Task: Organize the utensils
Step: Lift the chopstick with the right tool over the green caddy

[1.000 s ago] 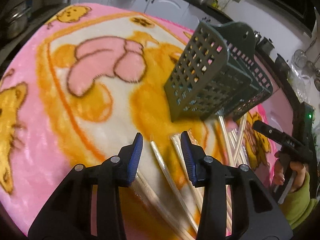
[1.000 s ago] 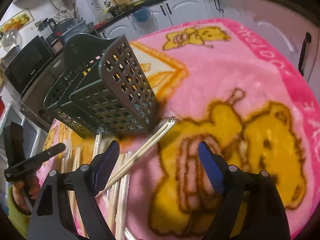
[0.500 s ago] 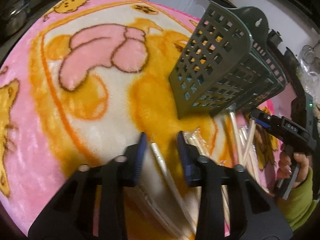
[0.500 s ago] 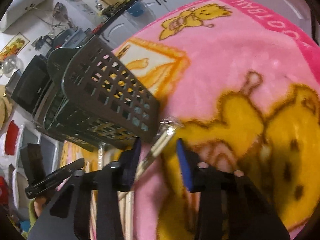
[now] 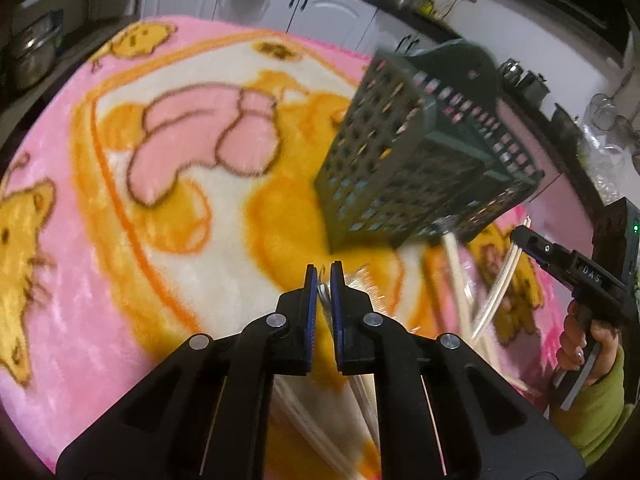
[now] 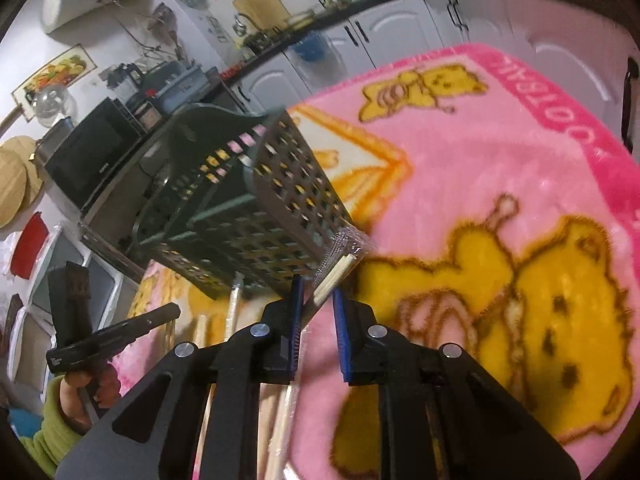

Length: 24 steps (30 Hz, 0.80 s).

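Note:
A dark green slotted utensil basket (image 5: 400, 160) (image 6: 256, 216) lies tipped on its side on the pink blanket. Several plastic-wrapped chopstick pairs (image 5: 456, 268) (image 6: 236, 304) lie loose in front of its open end. My left gripper (image 5: 324, 274) is shut on one wrapped pair (image 5: 322, 294), whose wrapper end shows between the blue pads. My right gripper (image 6: 317, 287) has its jaws closing on another wrapped pair (image 6: 338, 266), which sticks out past the tips toward the basket. In the left wrist view that right gripper (image 5: 520, 236) holds its pair (image 5: 500, 280) raised off the blanket.
The pink and yellow cartoon blanket (image 5: 132, 216) (image 6: 500, 168) covers the whole work surface. White kitchen cabinets (image 5: 320, 4) and a counter with a microwave (image 6: 88, 160) stand behind it. A hand in a green sleeve (image 5: 600, 384) (image 6: 60, 412) grips each tool.
Both grippers have closed from wide open onto wrapped chopstick pairs. Each has risen a little, and the right one's pair has lifted off the blanket.

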### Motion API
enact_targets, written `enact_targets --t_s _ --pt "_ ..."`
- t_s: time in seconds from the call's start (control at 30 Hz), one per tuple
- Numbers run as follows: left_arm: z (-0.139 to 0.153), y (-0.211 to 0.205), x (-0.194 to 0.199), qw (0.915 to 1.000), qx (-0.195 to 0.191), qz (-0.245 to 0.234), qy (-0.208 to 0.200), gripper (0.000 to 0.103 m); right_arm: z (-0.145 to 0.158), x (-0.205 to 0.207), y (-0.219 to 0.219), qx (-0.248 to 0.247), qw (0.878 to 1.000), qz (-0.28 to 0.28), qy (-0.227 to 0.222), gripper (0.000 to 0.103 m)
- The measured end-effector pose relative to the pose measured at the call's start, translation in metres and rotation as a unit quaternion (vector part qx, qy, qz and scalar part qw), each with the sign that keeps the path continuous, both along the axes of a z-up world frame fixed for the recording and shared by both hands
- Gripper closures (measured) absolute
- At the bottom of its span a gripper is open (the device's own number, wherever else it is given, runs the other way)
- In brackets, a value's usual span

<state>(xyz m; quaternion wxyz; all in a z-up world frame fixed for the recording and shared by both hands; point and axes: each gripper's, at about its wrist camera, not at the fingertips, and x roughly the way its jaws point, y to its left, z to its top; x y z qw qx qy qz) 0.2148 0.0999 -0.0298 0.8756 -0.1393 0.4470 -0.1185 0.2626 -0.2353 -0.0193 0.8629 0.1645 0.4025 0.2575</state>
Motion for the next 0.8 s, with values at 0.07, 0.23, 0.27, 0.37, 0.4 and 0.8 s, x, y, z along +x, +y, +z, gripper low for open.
enact_targets --t_s 0.07,0.23,0.27,0.37,0.4,0.8 --pt "0.013 -0.003 -0.003 0.9999 -0.002 -0.001 -0.016 0.100 0.013 -0.008 0.000 -0.002 1.000 0.001 -0.021 0.090" --pt "0.047 -0.014 -0.014 0.9980 0.000 -0.007 -0.063 0.100 0.044 -0.028 0.000 -0.014 0.996 0.000 -0.083 0.093" --pt "0.053 -0.016 -0.015 0.9974 0.000 -0.008 -0.072 0.100 0.050 -0.033 0.000 -0.017 0.995 0.001 -0.097 0.093" --pt "0.071 -0.025 -0.021 0.9953 0.004 -0.014 -0.096 0.101 0.063 -0.041 0.000 -0.029 0.992 0.001 -0.125 0.095" --pt "0.078 -0.029 -0.023 0.9943 0.004 -0.015 -0.106 0.101 0.066 -0.042 0.000 -0.030 0.991 0.003 -0.130 0.095" --pt "0.128 -0.050 -0.032 0.9856 -0.004 -0.024 -0.167 0.101 0.099 -0.066 -0.006 -0.030 0.982 0.009 -0.185 0.097"
